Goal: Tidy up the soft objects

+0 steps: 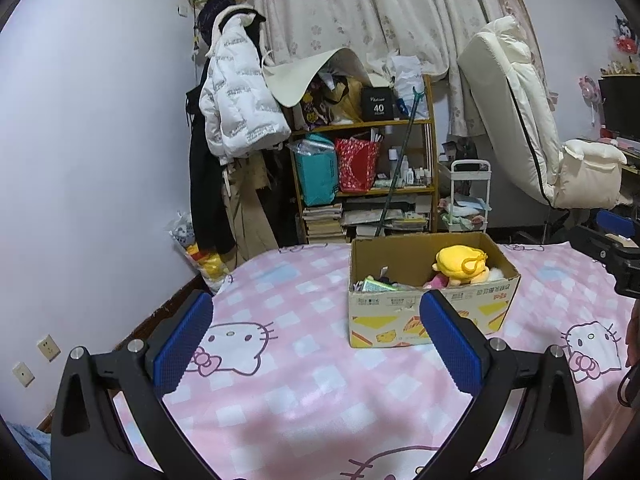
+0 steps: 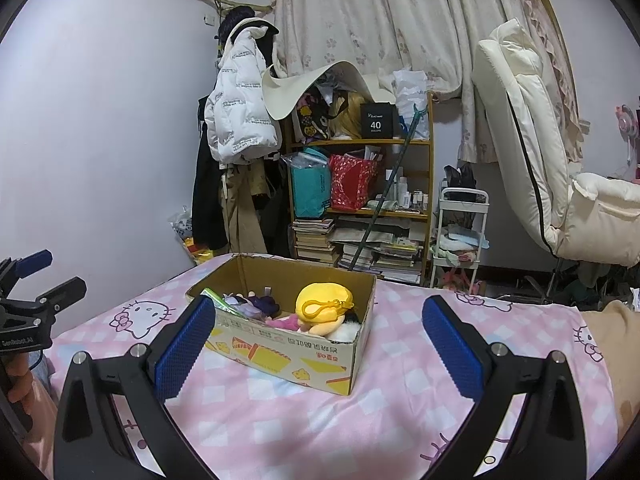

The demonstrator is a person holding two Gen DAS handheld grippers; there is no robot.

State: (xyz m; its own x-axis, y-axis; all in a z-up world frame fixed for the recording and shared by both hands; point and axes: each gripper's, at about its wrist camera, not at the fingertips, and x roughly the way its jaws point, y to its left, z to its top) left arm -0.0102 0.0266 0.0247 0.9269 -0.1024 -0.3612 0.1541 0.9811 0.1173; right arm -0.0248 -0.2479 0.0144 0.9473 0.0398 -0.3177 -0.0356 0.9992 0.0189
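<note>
- The left gripper (image 1: 316,340) hangs above the pink checked bedspread (image 1: 304,400) with its blue-padded fingers (image 1: 184,344) spread wide and nothing between them.
- The right gripper (image 2: 320,344) is likewise wide apart and empty, hovering over the same bedspread (image 2: 360,420); part of the left gripper (image 2: 28,312) shows at the left edge of its view, gripped by a hand (image 2: 18,376) below it.
- Just beyond the fingertips, an open cardboard box (image 1: 432,312) sits on the bed, its flaps up and its printed front side facing the left camera; in the right wrist view the box (image 2: 296,356) lies between the two fingers, turned at an angle.
- Inside the box, a yellow plush toy (image 1: 460,264) with a yellow clip loop rests at the right end, on top of something pink and something white; it appears again in the right view (image 2: 324,304).
- At the left end of the box lie a green packet (image 2: 216,298) and some dark purple soft pieces (image 2: 256,304).
- Past the bed stands a cluttered wooden shelf (image 1: 400,192) with stacked books at the bottom.
- A white puffer jacket (image 1: 236,92) hangs left of the shelf, and a cream padded chair (image 1: 520,120) stands to the right.
- Floral curtains (image 1: 360,8) cover the far wall.
</note>
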